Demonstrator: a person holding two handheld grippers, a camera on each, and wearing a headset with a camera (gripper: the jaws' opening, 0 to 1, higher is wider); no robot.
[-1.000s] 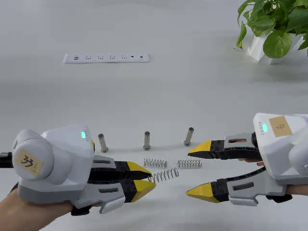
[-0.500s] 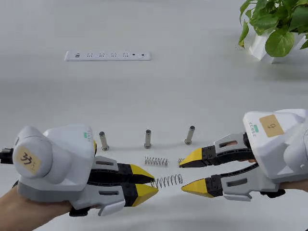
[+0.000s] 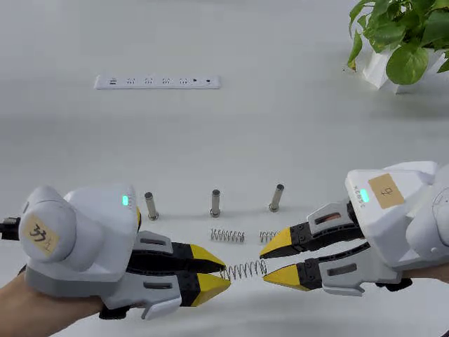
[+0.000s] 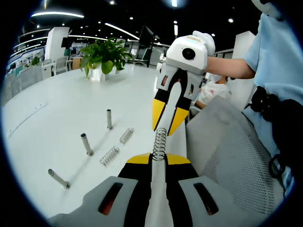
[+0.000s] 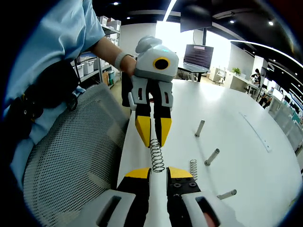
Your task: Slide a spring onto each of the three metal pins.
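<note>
- Well, the left tool [image 3: 225, 274] is squeezed shut on one end of a spring [image 3: 243, 269], up in the air by the near edge of the desk [image 3: 280, 140].
- The right tool [image 3: 264, 266] is partly open. Its jaws sit on both sides of the spring's other end and do not seem to pinch it yet.
- The spring is a thin, shiny wire coil, short and narrow.
- It is likely very light and bendy, so it could sag or pop away. A soft hold near one end seems best, with the hole left free for a pin.
- Another spring [image 3: 227, 236] and a third spring [image 3: 267, 236] lie flat on the desk, just in front of the three metal pins [image 3: 215, 203], which stand in a row.
</note>
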